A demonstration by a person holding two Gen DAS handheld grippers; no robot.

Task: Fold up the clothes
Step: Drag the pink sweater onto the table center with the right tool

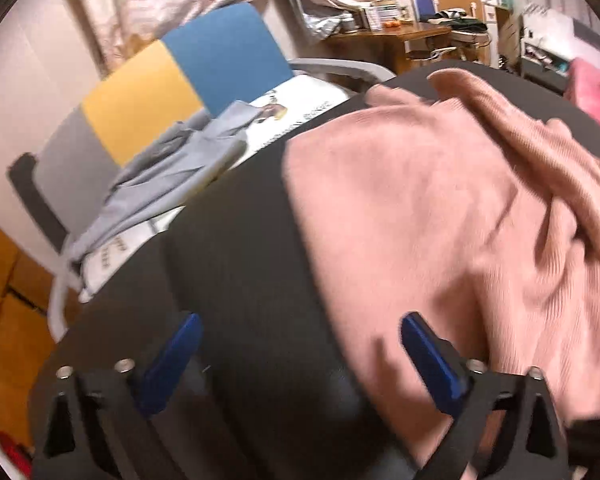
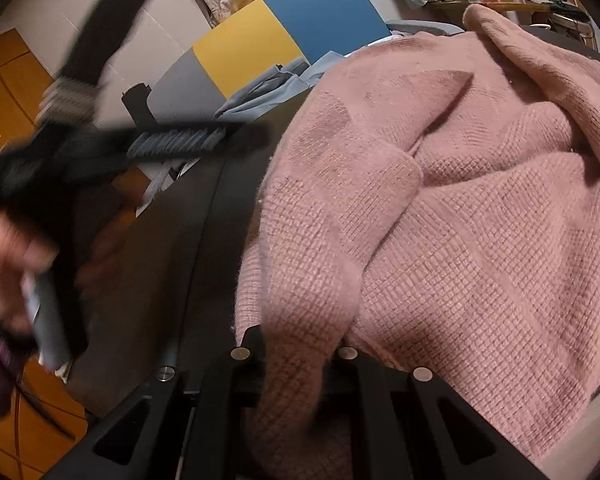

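Two hand-held grippers: your left hand-held gripper is gaping empty; your right hand-held gripper is pinching the pink sweater on the dark surface.

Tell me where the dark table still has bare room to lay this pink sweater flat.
Bare dark table lies between the pink sweater and the edge by the grey-blue garment, under the open left gripper. The far side is crowded: the sweater bunches there, a strip pinched in the right gripper.

L gripper: blue fingers wide apart, nothing btwn. Pink knit sweater on dark table. Grey garment on chair behind.
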